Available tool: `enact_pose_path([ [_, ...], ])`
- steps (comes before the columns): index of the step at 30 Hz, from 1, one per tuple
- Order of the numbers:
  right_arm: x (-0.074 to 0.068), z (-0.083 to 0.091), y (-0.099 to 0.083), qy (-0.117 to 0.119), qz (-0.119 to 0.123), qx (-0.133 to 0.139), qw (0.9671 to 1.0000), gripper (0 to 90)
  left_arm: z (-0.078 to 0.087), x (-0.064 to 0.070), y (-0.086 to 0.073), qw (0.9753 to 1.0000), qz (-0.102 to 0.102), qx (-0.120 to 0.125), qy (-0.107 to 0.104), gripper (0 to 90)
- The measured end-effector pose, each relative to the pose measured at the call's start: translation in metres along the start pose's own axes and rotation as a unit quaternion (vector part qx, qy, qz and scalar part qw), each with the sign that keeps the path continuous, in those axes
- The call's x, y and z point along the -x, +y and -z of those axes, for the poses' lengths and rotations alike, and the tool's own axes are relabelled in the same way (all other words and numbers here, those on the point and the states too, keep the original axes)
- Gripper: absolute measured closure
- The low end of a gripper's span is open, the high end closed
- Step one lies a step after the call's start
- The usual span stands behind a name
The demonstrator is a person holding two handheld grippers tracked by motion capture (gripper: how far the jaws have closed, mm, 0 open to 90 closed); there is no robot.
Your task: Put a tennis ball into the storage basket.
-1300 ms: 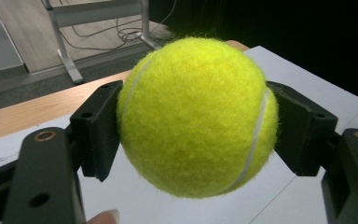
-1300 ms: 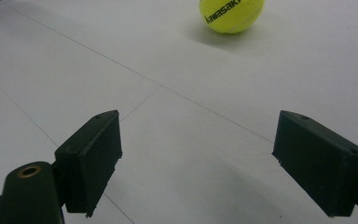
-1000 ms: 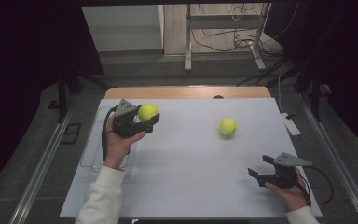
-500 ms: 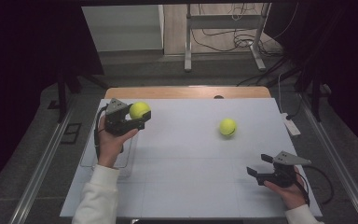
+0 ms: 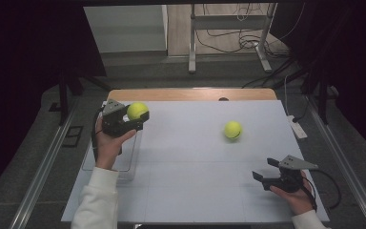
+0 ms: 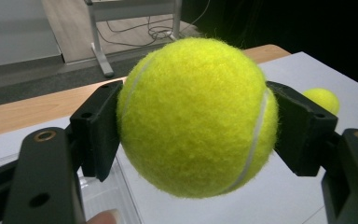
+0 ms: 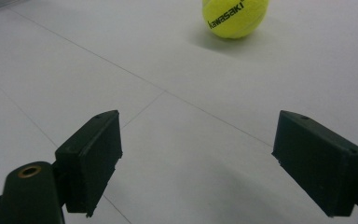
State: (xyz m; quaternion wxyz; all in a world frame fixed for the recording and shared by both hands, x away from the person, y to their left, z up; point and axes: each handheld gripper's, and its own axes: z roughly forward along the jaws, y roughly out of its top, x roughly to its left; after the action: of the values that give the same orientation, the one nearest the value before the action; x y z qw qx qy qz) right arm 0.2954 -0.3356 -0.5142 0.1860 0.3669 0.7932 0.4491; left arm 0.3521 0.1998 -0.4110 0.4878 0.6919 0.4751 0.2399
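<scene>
My left gripper (image 5: 134,116) is shut on a yellow tennis ball (image 5: 137,110), held above the table's far left part, over a clear plastic tray (image 5: 126,162). In the left gripper view that ball (image 6: 196,116) sits squeezed between both black jaws. A second yellow tennis ball (image 5: 232,130) lies on the white table (image 5: 195,157) right of centre. It appears far off in the left gripper view (image 6: 324,100) and, with black lettering, ahead in the right gripper view (image 7: 234,17). My right gripper (image 5: 266,170) rests open near the front right, jaws wide apart (image 7: 198,161) with nothing between them.
A white power strip (image 5: 297,128) lies at the table's right edge. A wooden strip (image 5: 190,94) runs along the far edge. Metal stand legs (image 5: 191,52) and cables lie on the floor beyond.
My left gripper has carried its ball leftward and slightly away, to above the clear tray. The right gripper and the loose ball have stayed in place.
</scene>
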Motion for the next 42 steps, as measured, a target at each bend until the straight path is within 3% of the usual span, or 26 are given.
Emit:
enact_pose_path([
  [12,0.000,0.001,0.000,-0.001,0.001,0.000,1.0000,15.9,0.002,-0.015,-0.003,0.9997,0.014,-0.002,0.021,26.3],
  [25,0.000,0.001,0.000,-0.002,0.004,0.001,1.0000,15.9,0.003,-0.023,-0.005,0.9991,0.015,-0.006,0.040,26.3],
  [42,0.000,0.001,0.000,-0.004,0.003,0.000,1.0000,16.0,0.008,-0.050,-0.007,0.9965,0.031,-0.009,0.078,26.3],
])
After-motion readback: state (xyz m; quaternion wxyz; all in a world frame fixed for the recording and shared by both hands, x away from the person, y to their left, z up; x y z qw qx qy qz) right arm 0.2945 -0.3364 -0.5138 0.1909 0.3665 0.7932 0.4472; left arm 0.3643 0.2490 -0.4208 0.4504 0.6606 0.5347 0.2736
